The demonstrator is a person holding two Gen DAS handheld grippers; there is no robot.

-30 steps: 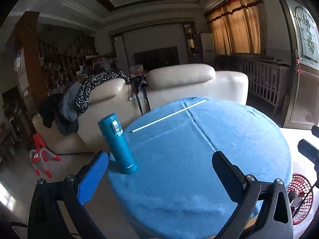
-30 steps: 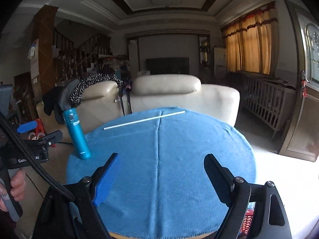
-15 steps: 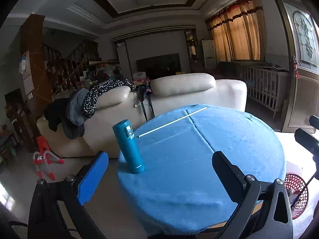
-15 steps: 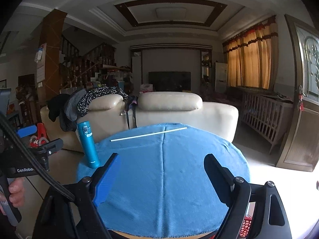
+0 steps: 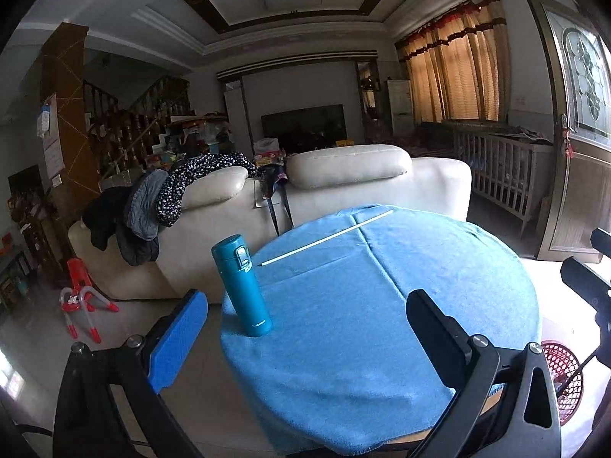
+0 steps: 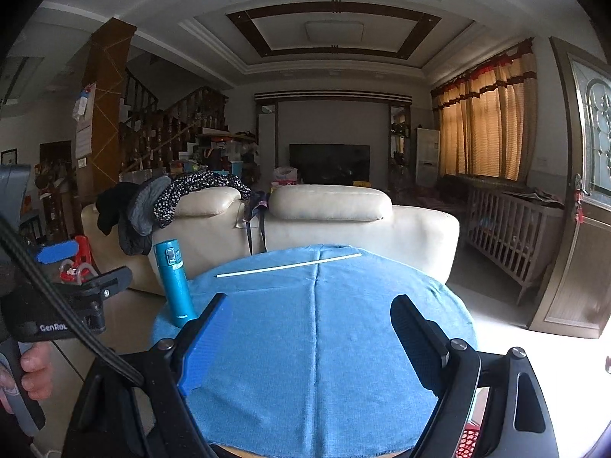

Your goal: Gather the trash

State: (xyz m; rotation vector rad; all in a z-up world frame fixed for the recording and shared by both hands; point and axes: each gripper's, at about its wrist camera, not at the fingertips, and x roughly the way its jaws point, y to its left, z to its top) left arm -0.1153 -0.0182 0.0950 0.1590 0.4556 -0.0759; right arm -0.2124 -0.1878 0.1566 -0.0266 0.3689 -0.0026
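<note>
Setting: a living room, with a round table (image 5: pixel 382 343) under a blue cloth, seen from just behind two hand-held grippers.
Left gripper (image 5: pixel 305 328): fingers stood wide apart with nothing between them, held above the near left of the table.
Right gripper (image 6: pixel 311 337): fingers also wide apart and empty, above the near edge of the table.
Hand (image 6: pixel 26 378): at the left edge of the right view, a hand gripped the handle of the left gripper.
Trash: a thin white stick (image 5: pixel 324 237) lay flat across the far part of the cloth, well apart from both grippers; I took it for the only piece of trash on the table.
Flask (image 5: pixel 241 283): a teal flask stood upright at the table's left edge, nearer than the stick and to its left.
Basket (image 5: pixel 563 374): a red mesh basket sat on the floor below the table's right side, mostly hidden by the right gripper; likely the bin.
Sofa (image 6: pixel 324 221): a cream sofa stood behind the table with clothes draped on its back.
Change: against a second earlier, both views had drawn back and risen, so more ceiling showed and the table looked smaller; stick and flask had not shifted.
Meaning: nothing was collected yet; the stick was further out of reach, so a fresh reach forward seemed needed.
</note>
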